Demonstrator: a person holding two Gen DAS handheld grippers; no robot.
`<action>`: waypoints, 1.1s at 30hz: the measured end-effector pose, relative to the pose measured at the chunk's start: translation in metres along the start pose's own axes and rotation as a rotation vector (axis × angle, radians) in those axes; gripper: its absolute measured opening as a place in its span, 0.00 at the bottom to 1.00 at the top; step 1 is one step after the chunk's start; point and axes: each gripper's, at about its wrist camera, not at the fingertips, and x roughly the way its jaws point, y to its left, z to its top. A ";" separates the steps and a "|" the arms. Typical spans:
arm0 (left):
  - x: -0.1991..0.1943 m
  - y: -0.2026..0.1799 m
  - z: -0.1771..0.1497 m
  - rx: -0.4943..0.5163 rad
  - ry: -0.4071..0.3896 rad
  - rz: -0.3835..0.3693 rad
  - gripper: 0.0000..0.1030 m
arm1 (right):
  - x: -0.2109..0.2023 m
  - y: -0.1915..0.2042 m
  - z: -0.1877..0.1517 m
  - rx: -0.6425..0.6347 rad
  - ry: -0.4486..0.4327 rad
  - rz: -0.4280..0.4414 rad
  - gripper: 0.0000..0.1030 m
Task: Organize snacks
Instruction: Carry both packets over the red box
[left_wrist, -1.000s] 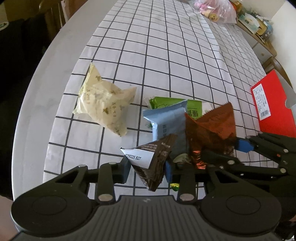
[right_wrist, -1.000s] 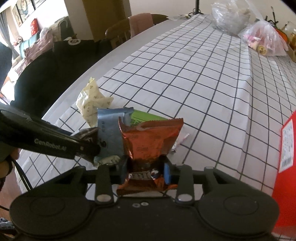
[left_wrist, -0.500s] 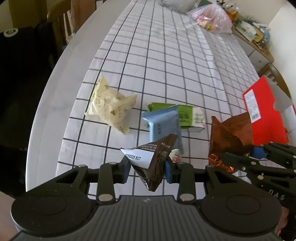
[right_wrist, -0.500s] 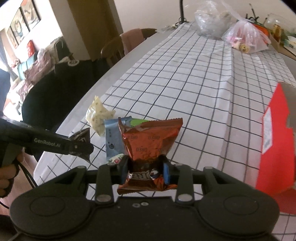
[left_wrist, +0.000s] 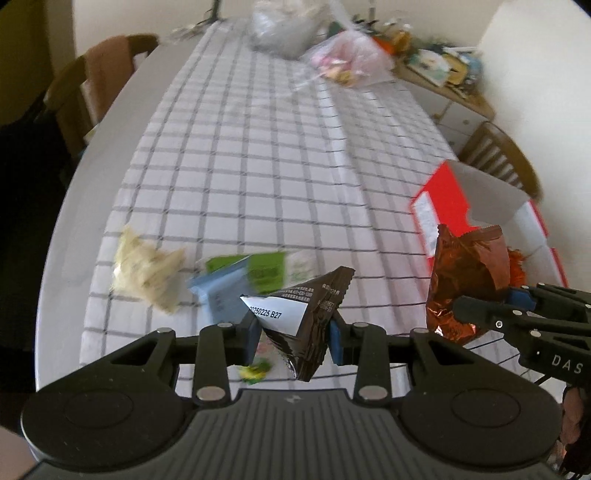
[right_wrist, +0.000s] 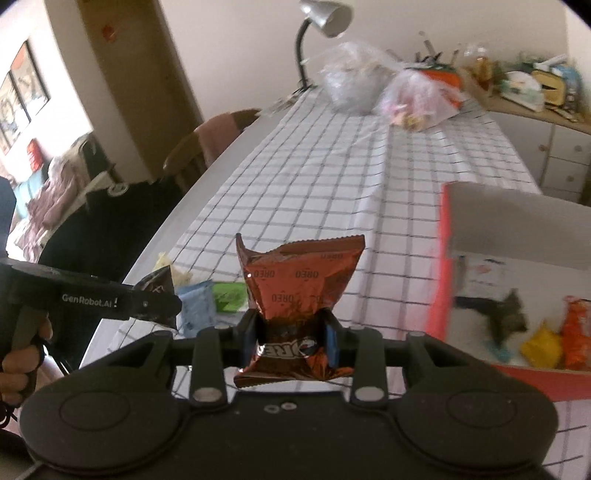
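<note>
My left gripper (left_wrist: 293, 338) is shut on a dark brown snack packet (left_wrist: 306, 317) with a white date label, held above the table. My right gripper (right_wrist: 290, 338) is shut on a copper-red Oreo packet (right_wrist: 299, 280), lifted beside the open red box (right_wrist: 439, 280); the packet also shows in the left wrist view (left_wrist: 465, 280). On the checked cloth lie a pale yellow packet (left_wrist: 147, 267), a light blue packet (left_wrist: 221, 291) and a green packet (left_wrist: 264, 271). The red box (left_wrist: 424, 218) holds several snacks (right_wrist: 543, 338).
Clear plastic bags (right_wrist: 384, 86) and a desk lamp (right_wrist: 321, 22) stand at the table's far end. Wooden chairs stand at the left (left_wrist: 92, 88) and far right (left_wrist: 498, 155). A cluttered sideboard (right_wrist: 535, 107) runs behind the table. The table's left edge (left_wrist: 74, 206) is close.
Both grippers have risen and swung right toward the red box, each still holding its packet. The box's inside has come into the right wrist view.
</note>
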 end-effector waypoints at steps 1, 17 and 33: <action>0.000 -0.008 0.002 0.013 -0.002 -0.007 0.34 | -0.006 -0.006 0.000 0.004 -0.009 -0.009 0.33; 0.021 -0.158 0.028 0.227 -0.024 -0.100 0.34 | -0.076 -0.122 -0.004 0.103 -0.090 -0.154 0.33; 0.077 -0.271 0.039 0.308 0.043 -0.073 0.35 | -0.077 -0.230 -0.006 0.200 -0.039 -0.198 0.33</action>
